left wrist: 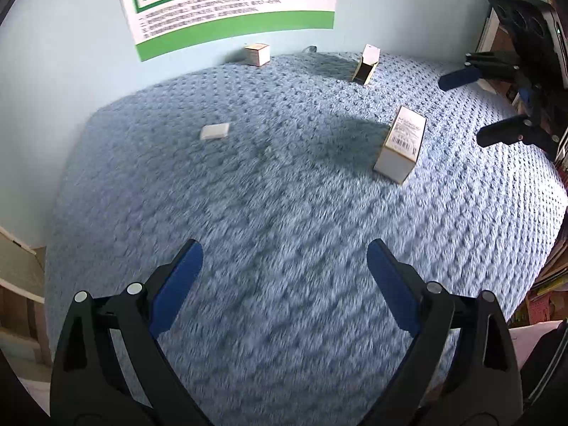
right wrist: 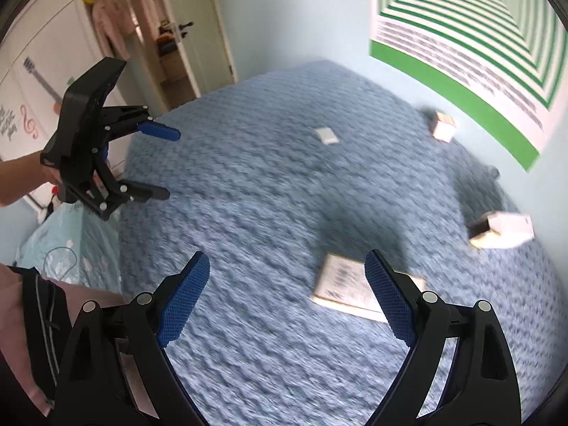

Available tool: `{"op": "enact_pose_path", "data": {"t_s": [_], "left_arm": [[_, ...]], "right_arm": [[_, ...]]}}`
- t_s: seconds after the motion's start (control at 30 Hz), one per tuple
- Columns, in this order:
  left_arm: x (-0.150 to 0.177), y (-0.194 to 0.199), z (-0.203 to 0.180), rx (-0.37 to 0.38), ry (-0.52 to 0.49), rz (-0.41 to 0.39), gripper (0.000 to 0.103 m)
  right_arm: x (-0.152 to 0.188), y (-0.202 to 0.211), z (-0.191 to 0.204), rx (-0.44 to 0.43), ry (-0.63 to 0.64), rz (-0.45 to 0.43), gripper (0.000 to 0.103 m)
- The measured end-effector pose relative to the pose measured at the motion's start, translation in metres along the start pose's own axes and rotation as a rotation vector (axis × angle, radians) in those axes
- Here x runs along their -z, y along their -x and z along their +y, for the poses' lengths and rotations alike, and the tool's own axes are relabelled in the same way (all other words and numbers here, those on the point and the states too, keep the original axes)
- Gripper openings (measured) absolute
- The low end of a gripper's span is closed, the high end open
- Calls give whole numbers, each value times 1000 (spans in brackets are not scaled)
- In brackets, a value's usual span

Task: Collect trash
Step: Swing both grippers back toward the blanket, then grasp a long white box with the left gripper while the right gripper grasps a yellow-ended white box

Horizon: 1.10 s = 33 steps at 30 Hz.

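Note:
Several small cardboard boxes lie scattered on a blue knitted blanket (left wrist: 284, 191). In the left wrist view a barcode box (left wrist: 401, 145) stands at the right, an open-ended box (left wrist: 365, 65) and a small box (left wrist: 257, 54) sit near the wall, and a flat white box (left wrist: 214, 131) lies at the left. My left gripper (left wrist: 284, 252) hangs open over bare blanket. My right gripper (right wrist: 287, 259) is open and empty, its right finger overlapping the barcode box (right wrist: 344, 287) in the picture. Beyond lie the open-ended box (right wrist: 500, 230), small box (right wrist: 443, 126) and flat white box (right wrist: 326, 135).
A green and white poster (left wrist: 230, 3) hangs on the pale blue wall behind the bed. Books and shelves (left wrist: 546, 273) line the bed's right side. A wardrobe (right wrist: 39, 71) and a doorway (right wrist: 177, 35) lie past its far end. A hand holds the left gripper (right wrist: 172, 164).

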<state>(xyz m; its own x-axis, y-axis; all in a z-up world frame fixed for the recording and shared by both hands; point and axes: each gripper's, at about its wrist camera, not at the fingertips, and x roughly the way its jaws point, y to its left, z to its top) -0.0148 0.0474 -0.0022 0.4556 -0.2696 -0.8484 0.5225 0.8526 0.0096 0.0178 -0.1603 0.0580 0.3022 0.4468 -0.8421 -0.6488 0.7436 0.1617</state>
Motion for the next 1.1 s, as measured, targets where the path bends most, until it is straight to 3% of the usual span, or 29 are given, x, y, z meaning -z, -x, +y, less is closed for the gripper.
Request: {"op": "enact_pose_path", "data": {"t_s": [0.3, 0.53, 0.93, 1.1], "left_arm": [[-35, -41, -18, 78, -97, 50, 91], [-56, -60, -26, 110, -143, 61, 91], [-83, -77, -57, 163, -191, 70, 91], [-93, -84, -80, 167, -227, 79, 91]], "right_arm": [[32, -4, -43, 45, -152, 21, 88], [44, -9, -60, 53, -196, 49, 88], [39, 2, -99, 81, -216, 27, 88], [35, 10, -128, 84, -147, 14, 88]]}}
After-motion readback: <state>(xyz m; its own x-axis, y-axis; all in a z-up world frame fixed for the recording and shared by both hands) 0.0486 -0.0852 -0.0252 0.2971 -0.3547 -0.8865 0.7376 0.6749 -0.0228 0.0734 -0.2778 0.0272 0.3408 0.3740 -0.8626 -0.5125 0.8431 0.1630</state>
